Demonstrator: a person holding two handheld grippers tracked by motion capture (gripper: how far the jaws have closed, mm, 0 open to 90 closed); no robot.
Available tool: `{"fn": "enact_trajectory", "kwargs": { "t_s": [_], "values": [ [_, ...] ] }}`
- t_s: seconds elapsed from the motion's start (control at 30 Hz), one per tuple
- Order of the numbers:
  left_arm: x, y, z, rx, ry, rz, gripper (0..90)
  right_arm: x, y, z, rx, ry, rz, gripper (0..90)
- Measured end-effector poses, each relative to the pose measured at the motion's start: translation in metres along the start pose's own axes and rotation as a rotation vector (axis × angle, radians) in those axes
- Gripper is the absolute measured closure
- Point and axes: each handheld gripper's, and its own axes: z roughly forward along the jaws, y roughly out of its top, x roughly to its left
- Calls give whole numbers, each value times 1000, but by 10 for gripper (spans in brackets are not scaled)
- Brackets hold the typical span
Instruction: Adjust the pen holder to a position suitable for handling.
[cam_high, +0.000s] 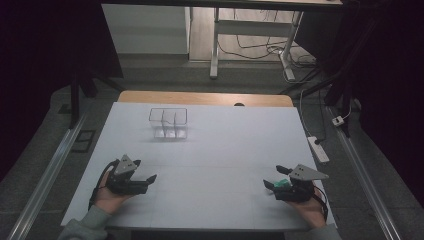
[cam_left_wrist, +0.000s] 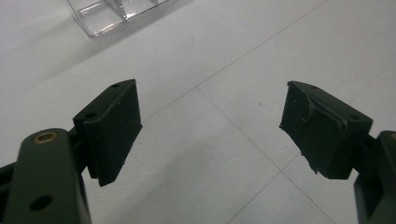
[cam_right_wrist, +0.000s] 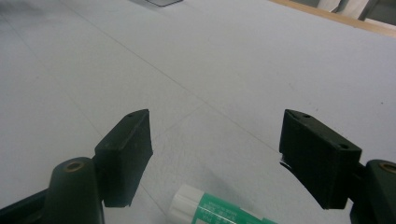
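Start of the job, nothing picked up yet. Right gripper rests low at the desk's near right, jaws spread wide and empty; a green and white tube, probably a glue stick, lies on the desk between them and just short of the pads, white cap pointing forward. It also shows green at that gripper in the high view. Left gripper sits at the near left, jaws wide apart too, only bare desk between them.

A clear plastic box with dividers stands well apart, toward the far middle of the desk, looks empty.

Likely step: grab the tube. Next move calls for easing the right gripper forward around the tube, closing on its body, then carrying it to the box.

Desk has a white cover with faint seams, wood edge at the back. Room is dim: grey floor, cables, a power strip at right, another desk's legs behind.
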Motion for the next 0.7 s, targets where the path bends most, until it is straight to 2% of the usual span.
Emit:
{"fn": "enact_trajectory", "kwargs": {
  "t_s": [0.2, 0.37, 0.5, 0.7],
  "values": [
    [-1, -1, 0, 1, 5, 5, 197, 1, 0, 3, 28, -6, -13, 250],
    [-1, -1, 0, 2, 5, 4, 197, 1, -1, 4, 26, 3, -5, 250],
    [-1, -1, 1, 3, 5, 4, 198, 1, -1, 4, 30, -6, -12, 250],
    [0, 0, 1, 4, 13, 1, 201, -1, 0, 3, 31, -17, 5, 251]
  ]
}}
